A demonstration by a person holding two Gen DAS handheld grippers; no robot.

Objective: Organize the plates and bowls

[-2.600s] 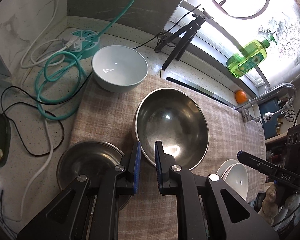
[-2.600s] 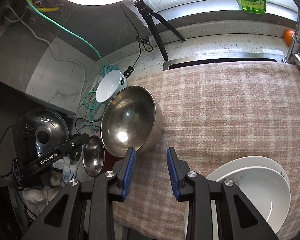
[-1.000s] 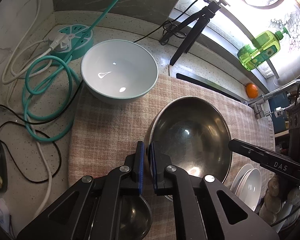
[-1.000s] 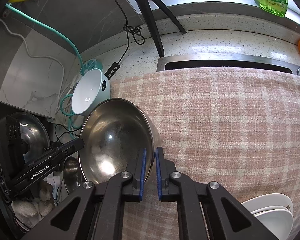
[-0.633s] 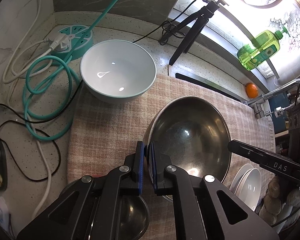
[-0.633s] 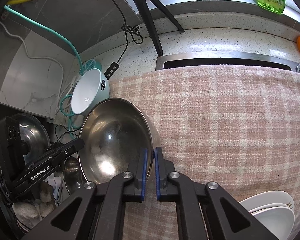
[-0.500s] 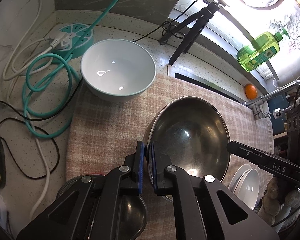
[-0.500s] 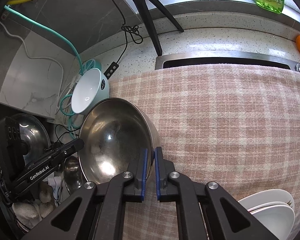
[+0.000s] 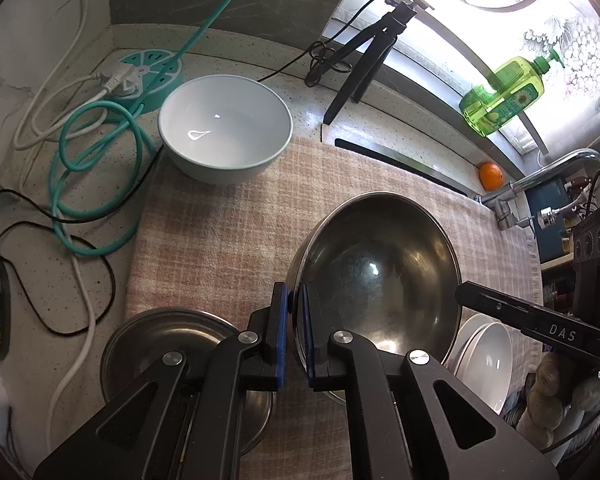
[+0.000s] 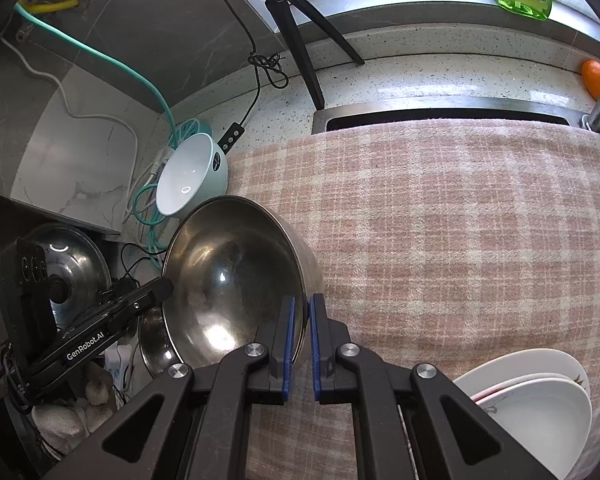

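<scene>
A large steel bowl (image 9: 380, 272) is held off the checked cloth (image 9: 220, 240) by both grippers. My left gripper (image 9: 294, 304) is shut on its near left rim. My right gripper (image 10: 302, 316) is shut on the opposite rim of the large steel bowl (image 10: 232, 280). A smaller steel bowl (image 9: 168, 344) sits low at the left, below the held bowl. A white bowl with a teal outside (image 9: 224, 124) stands at the cloth's far left corner. Stacked white bowls (image 10: 540, 404) sit at the near right edge.
A teal power strip (image 9: 148, 68) and coiled cables (image 9: 80, 184) lie on the counter at the left. A black tripod (image 9: 368, 52), a green soap bottle (image 9: 504, 96), an orange (image 9: 491, 170) and a tap (image 9: 540, 184) line the back and right. A steel lid (image 10: 68, 268) is at the far left.
Both grippers closed on the large steel bowl's rim and have lifted it. In the last half second it has shifted slightly right and toward me, uncovering more of the smaller steel bowl.
</scene>
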